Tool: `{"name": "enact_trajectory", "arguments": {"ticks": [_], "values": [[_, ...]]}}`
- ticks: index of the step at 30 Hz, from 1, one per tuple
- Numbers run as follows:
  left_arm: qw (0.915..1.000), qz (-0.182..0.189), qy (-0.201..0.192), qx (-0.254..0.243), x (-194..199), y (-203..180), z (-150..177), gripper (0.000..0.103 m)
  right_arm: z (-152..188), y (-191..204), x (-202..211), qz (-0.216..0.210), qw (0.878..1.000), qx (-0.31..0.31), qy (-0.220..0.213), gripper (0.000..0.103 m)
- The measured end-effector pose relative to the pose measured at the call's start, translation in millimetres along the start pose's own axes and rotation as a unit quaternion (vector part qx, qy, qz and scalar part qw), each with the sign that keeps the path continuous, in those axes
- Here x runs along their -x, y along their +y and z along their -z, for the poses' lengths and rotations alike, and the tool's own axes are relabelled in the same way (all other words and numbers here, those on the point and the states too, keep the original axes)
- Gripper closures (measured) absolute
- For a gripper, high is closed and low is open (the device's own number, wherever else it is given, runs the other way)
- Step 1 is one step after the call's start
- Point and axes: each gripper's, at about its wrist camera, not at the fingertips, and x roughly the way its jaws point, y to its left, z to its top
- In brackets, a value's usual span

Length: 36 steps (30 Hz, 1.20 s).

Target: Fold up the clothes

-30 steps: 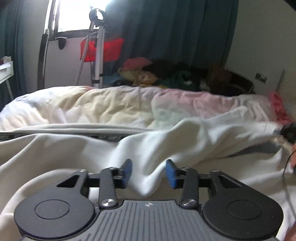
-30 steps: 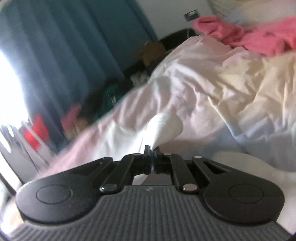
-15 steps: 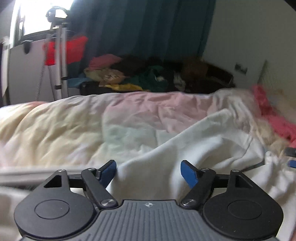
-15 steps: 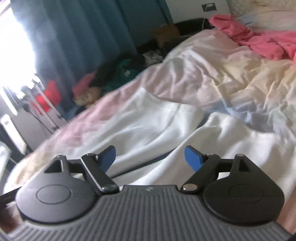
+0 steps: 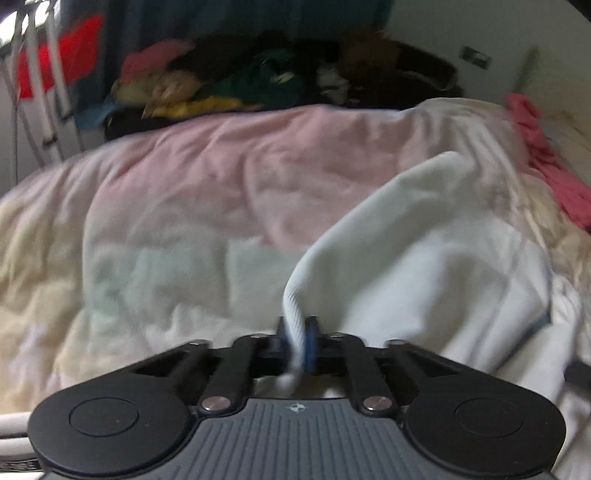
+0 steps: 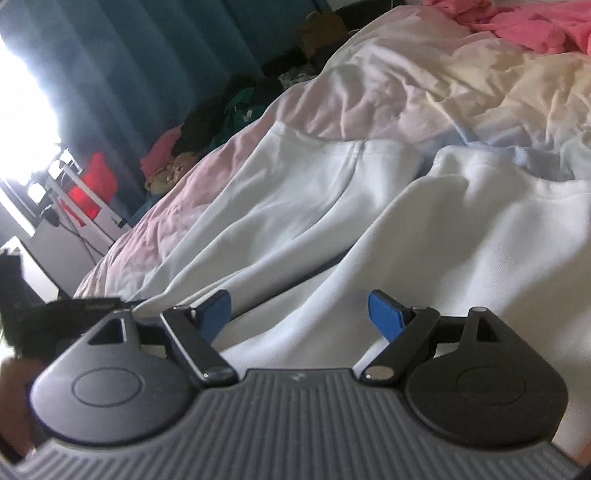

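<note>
Pinching a ribbed edge of the white garment (image 5: 424, 266) between its blue pads, the left gripper (image 5: 295, 341) is clamped tight, the cloth rising from it and draping off to the right. The right gripper (image 6: 299, 314) hangs with its jaws wide apart above the same garment, gripping nothing. The garment lies rumpled across a pastel duvet (image 5: 184, 206) on the bed. Far right sits a pink cloth (image 6: 524, 26); beyond the bed's far edge, a heap of mixed clothes (image 5: 258, 81) lies before dark teal curtains (image 6: 129, 55).
</note>
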Motion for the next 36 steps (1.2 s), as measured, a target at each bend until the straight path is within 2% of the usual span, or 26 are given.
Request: {"name": "enact_trajectory", "arguments": {"ticks": [4,7,10,12,15,17,20,22,27,31,36], "values": [[0.9954,-0.006,-0.071,-0.063,70.8,-40.4,29.2,0.097,-4.3,-3.9,3.6,0.005,1.000,-0.010,-0.010,0.020],[0.9916,-0.005,-0.082,-0.100,112.5,-77.2,79.8,0.096,-5.5,-3.4,11.2,-0.006,1.000,-0.007,-0.008,0.020],[0.9956,-0.009,-0.058,-0.073,125.6,-89.5,126.0,0.094,-4.6,1.6,22.9,-0.005,1.000,0.012,-0.020,0.020],[0.9969,-0.021,-0.052,-0.055,135.7,-88.6,149.7,0.089,-1.1,6.2,30.6,-0.007,0.999,0.029,-0.022,0.020],[0.9978,-0.033,-0.057,-0.008,160.6,-79.0,179.9,0.076,6.5,12.3,41.3,-0.014,0.998,0.050,-0.017,0.020],[0.9964,-0.050,-0.066,0.021,179.2,-71.7,190.9,0.063,12.5,15.9,47.7,-0.020,0.998,0.063,-0.012,0.020],[0.9917,-0.074,-0.086,0.061,206.8,-60.0,203.7,0.053,22.1,20.6,52.7,-0.024,0.997,0.071,-0.003,0.020],[0.9886,-0.081,-0.101,0.077,220.5,-53.2,212.3,0.051,28.4,23.3,54.3,-0.024,0.997,0.080,-0.001,0.020],[0.9833,-0.123,-0.106,0.082,231.9,-46.0,217.9,0.048,47.1,32.9,54.0,-0.018,0.992,0.127,-0.007,0.020],[0.9793,-0.130,-0.112,0.107,233.7,-37.1,214.1,0.039,55.6,41.3,54.3,-0.034,0.987,0.154,-0.017,0.020],[0.9705,-0.165,-0.117,0.132,234.6,-25.7,213.6,0.034,66.5,52.3,49.9,-0.046,0.981,0.186,-0.027,0.020]]}}
